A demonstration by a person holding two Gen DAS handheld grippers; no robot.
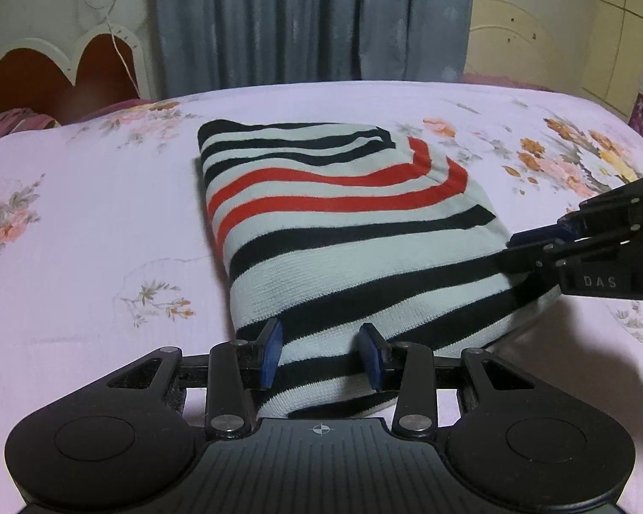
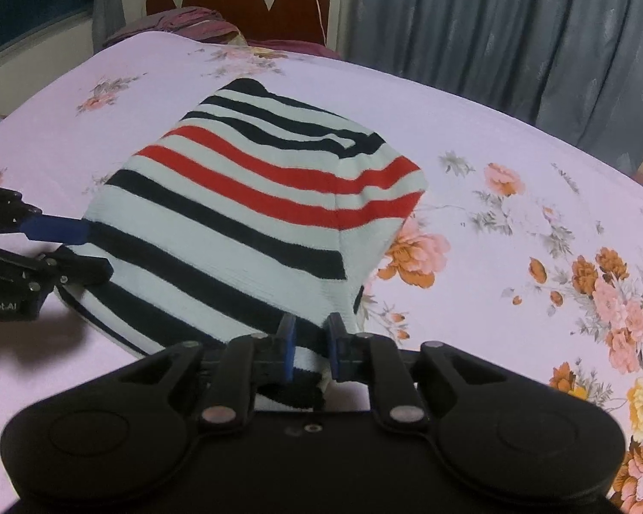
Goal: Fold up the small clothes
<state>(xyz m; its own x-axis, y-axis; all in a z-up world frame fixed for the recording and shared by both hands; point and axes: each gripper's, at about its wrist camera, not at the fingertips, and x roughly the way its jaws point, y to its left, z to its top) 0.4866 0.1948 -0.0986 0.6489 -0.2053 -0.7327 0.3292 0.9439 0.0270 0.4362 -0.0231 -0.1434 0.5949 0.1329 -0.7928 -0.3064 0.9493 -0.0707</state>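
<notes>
The striped knit (image 1: 343, 231) lay already folded on the floral sheet (image 1: 85, 214), its near edge lifted off the bed between our two tools. Our left gripper (image 1: 321, 353) had its pads part-closed with a fold of that edge bunched between them. Our right gripper (image 2: 310, 349) stood narrower, pinching the near right corner.

We judged the knit soft, light and thick, likely to sag and slide in layers rather than keep a crease. The ribbed hem seemed the best place to grip, taking all layers together at both near corners so the stack would not splay.
</notes>
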